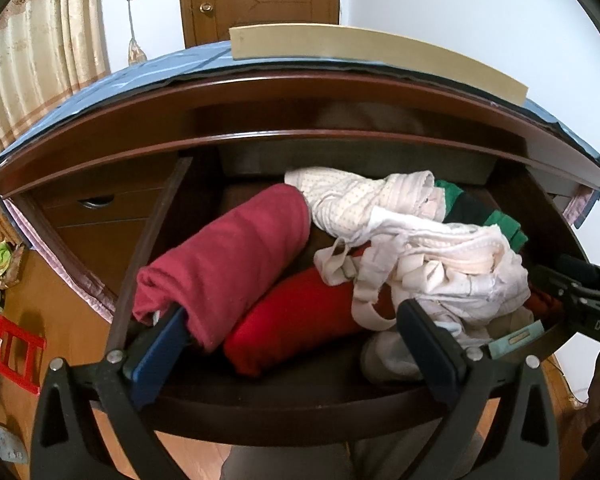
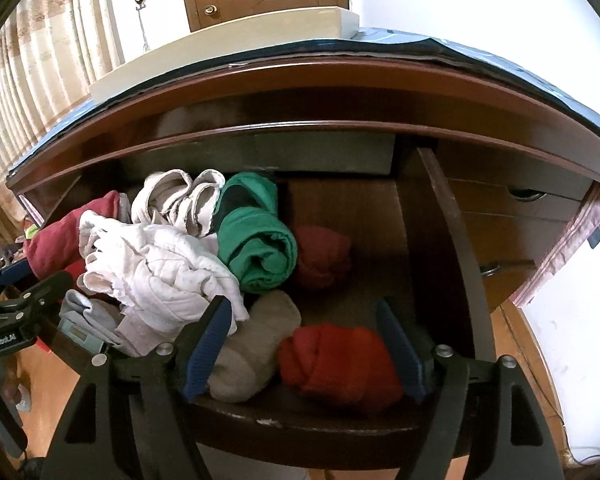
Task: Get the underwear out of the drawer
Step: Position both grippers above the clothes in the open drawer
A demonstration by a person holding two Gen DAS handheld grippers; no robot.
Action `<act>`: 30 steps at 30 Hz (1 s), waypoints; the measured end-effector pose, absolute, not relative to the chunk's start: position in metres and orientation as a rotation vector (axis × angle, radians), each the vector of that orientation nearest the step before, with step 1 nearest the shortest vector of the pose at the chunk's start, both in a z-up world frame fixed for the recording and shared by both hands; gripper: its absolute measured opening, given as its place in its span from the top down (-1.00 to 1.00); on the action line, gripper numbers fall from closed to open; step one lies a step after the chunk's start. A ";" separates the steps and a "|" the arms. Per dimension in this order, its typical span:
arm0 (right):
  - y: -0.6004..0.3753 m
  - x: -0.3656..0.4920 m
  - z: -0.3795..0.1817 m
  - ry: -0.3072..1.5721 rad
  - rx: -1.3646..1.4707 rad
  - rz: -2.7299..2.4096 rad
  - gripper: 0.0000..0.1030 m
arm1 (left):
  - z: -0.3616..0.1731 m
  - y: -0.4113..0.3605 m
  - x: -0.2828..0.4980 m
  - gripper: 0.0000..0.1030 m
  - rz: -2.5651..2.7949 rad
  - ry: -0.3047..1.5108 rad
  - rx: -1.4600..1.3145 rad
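Left wrist view. The open drawer [image 1: 300, 404] of a dark wooden dresser is the landmark. The left gripper [image 1: 292, 320] sits over the drawer's front edge, its blue fingers [image 1: 160, 352] spread wide and pinching nothing. One finger lies against the near end of a maroon rolled garment [image 1: 228, 256] at the drawer's left side; the other stands just before the white heap. A red rolled garment [image 1: 296, 320] lies between the fingers, untouched by them. The task's underwear, a tangled white heap [image 1: 428, 248], fills the drawer's right half, and a green garment [image 1: 496, 216] lies behind it. A pale blue box [image 1: 516, 340] is near the drawer's front right corner. The right gripper's black body [image 1: 580, 300] enters at the drawer's right edge. A cream board [image 1: 340, 46] lies on the blue cover [image 1: 112, 80] over the dresser top.

Right wrist view. The right gripper [image 2: 304, 320] hovers over the drawer's [image 2: 312, 424] front right part, fingers [image 2: 208, 344] apart with nothing gripped. A grey sock bundle [image 2: 252, 352] and an orange-red rolled garment [image 2: 340, 360] lie between them. The white heap [image 2: 160, 272] occupies the drawer's left, touching the left finger's tip. The green garment [image 2: 256, 240] lies mid-drawer, a dull red bundle [image 2: 324, 256] just to its right. The left gripper's body [image 2: 16, 312] shows at the drawer's left edge.
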State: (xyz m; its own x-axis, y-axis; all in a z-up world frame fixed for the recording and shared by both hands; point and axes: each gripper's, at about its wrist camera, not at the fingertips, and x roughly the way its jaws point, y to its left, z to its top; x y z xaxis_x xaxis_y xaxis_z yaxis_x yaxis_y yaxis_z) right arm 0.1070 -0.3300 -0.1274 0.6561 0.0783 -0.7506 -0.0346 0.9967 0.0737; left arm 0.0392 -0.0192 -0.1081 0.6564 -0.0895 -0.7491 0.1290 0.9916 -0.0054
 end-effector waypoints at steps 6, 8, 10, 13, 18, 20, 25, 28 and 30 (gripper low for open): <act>-0.328 0.115 -0.127 0.855 0.053 0.066 -0.49 | -0.108 -0.021 0.036 -1.00 -0.115 0.838 0.052; -0.329 0.117 -0.127 0.860 0.053 0.066 -0.49 | -0.108 -0.021 0.036 -1.00 -0.115 0.839 0.052; -0.328 0.113 -0.126 0.865 0.052 0.071 -0.49 | -0.108 -0.021 0.035 -1.00 -0.113 0.839 0.053; -0.330 0.111 -0.126 0.866 0.051 0.067 -0.49 | -0.108 -0.021 0.035 -1.00 -0.112 0.839 0.053; -0.323 0.101 -0.128 0.872 0.049 0.059 -0.49 | -0.108 -0.020 0.033 -1.00 -0.106 0.837 0.053; -0.323 0.101 -0.128 0.872 0.049 0.057 -0.48 | -0.108 -0.020 0.033 -1.00 -0.105 0.837 0.053; -0.324 0.103 -0.127 0.871 0.049 0.058 -0.48 | -0.109 -0.020 0.032 -1.00 -0.102 0.833 0.052; -0.324 0.103 -0.127 0.872 0.049 0.058 -0.48 | -0.109 -0.020 0.032 -1.00 -0.099 0.831 0.050; -0.324 0.103 -0.126 0.870 0.049 0.055 -0.48 | -0.109 -0.020 0.032 -1.00 -0.099 0.829 0.048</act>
